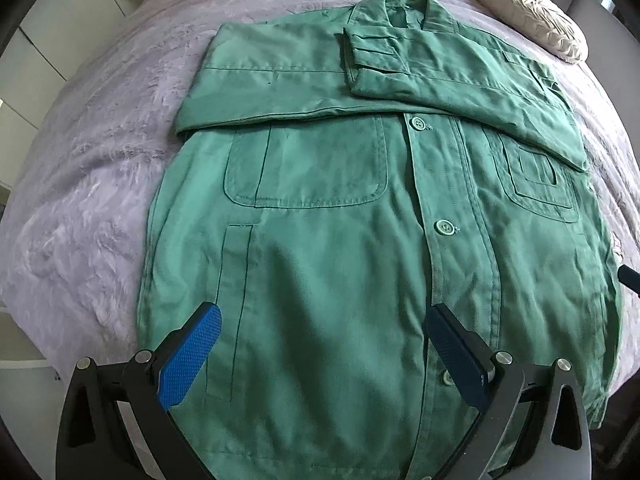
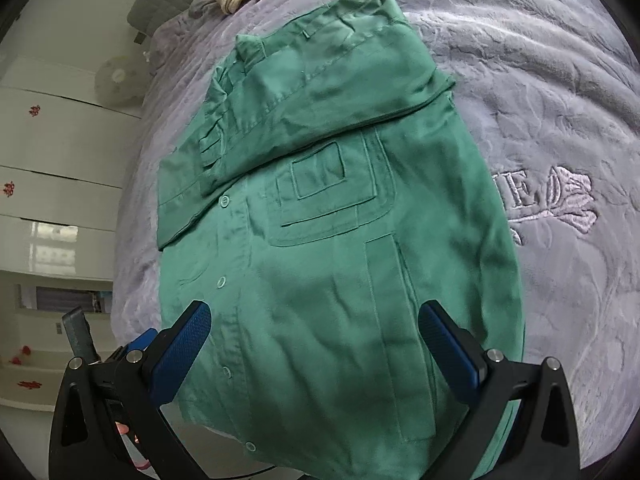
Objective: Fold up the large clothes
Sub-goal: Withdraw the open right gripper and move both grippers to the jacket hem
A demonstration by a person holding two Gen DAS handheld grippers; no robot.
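Lavender plush bedspread (image 1: pixel 100 152) covers the bed, and on it lies a green work jacket (image 1: pixel 320 240), front up and buttoned, both sleeves already folded across the chest. At the left edge of the left wrist view stand white cabinet panels (image 1: pixel 44 40). Next comes the left gripper (image 1: pixel 322 322), hovering above the jacket's hem — its blue-padded fingers (image 1: pixel 192 356) spread wide, nothing between them. A rounded patch pocket (image 1: pixel 308 164) sits just left of the button placket (image 1: pixel 444 228); a square-stitched pocket (image 1: pixel 536 176) lies to its right, partly covered by the upper sleeve (image 1: pixel 460 76). A beige cushion (image 1: pixel 532 16) rests at the far right near the collar.

In the right wrist view, white drawers (image 2: pixel 52 200) with small red decals fill the left side, then the right gripper (image 2: pixel 314 320) above the jacket's lower right panel, its fingers (image 2: pixel 180 356) likewise parted and gripping nothing. To the right — an embroidered rose and lettering (image 2: pixel 560 200) on the bedspread, just beside the jacket's edge.
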